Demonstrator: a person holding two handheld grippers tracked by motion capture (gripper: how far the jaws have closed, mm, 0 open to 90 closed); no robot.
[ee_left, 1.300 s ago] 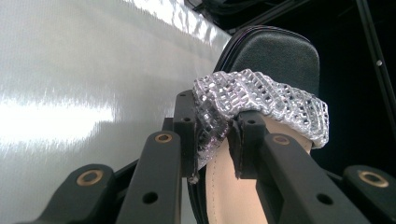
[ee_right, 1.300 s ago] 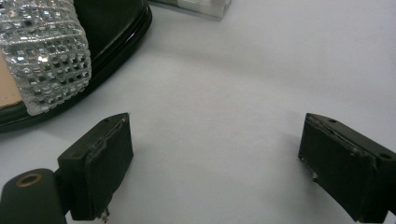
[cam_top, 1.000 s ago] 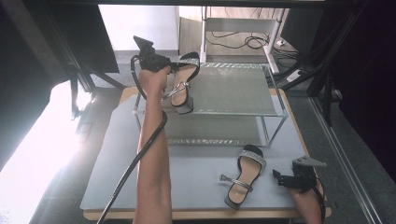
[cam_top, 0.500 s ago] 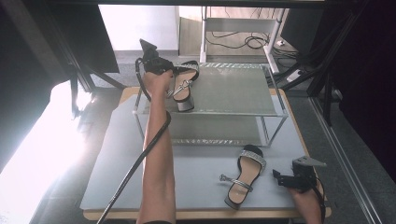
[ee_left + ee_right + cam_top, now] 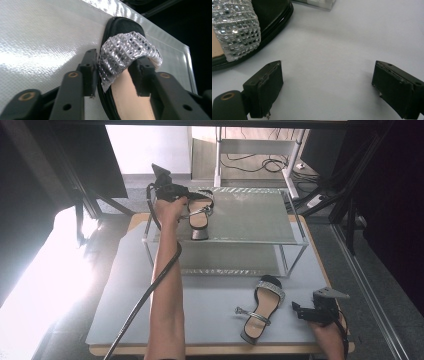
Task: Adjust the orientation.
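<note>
The sandal lies flat on the top shelf of the rack, near its left end. Its long side runs front to back, toe to the far side, heel near the person. The left gripper sits around the sparkly toe strap, and its jaws have just been opening, one each side. A second ago the sandal lay slanted. The right gripper rests wide open beside the other sandal on the grey mat.
</note>
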